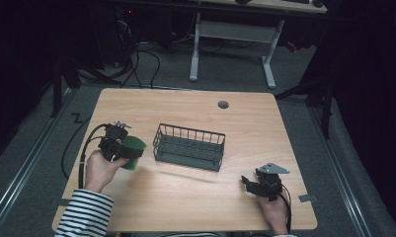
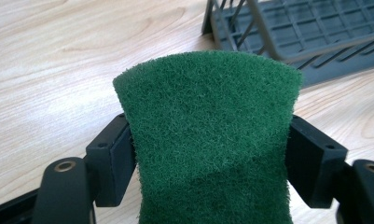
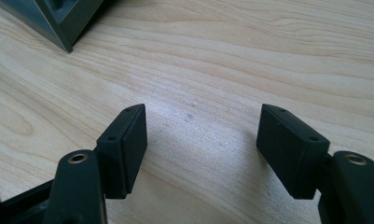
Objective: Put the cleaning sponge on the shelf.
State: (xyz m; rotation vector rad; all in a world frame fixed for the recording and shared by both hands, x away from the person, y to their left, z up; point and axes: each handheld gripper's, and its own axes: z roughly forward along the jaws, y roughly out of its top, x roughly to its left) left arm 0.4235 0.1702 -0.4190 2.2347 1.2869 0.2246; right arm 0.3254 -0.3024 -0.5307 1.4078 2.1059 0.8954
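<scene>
A green scouring pad (image 2: pixel 208 135) fills the space between the black jaws of my left gripper (image 2: pixel 208 156), which is shut on it and squeezes it at the waist. From above, the pad (image 1: pixel 133 153) and left gripper (image 1: pixel 117 143) hang over the table's left side, just left of a dark wire basket (image 1: pixel 189 147). That basket's corner (image 2: pixel 287 32) lies ahead of the pad. Near the front right of the table my right gripper (image 1: pixel 246 181) rests low. Its jaws stand wide apart over bare wood with nothing between them (image 3: pixel 201 149).
The wooden table (image 1: pixel 245 123) has a grey cable grommet (image 1: pixel 223 104) near its far edge. A corner of the basket (image 3: pixel 58 18) lies far left of the right gripper. Cables trail from both grippers. Beyond the table stands a white desk frame (image 1: pixel 230 44).
</scene>
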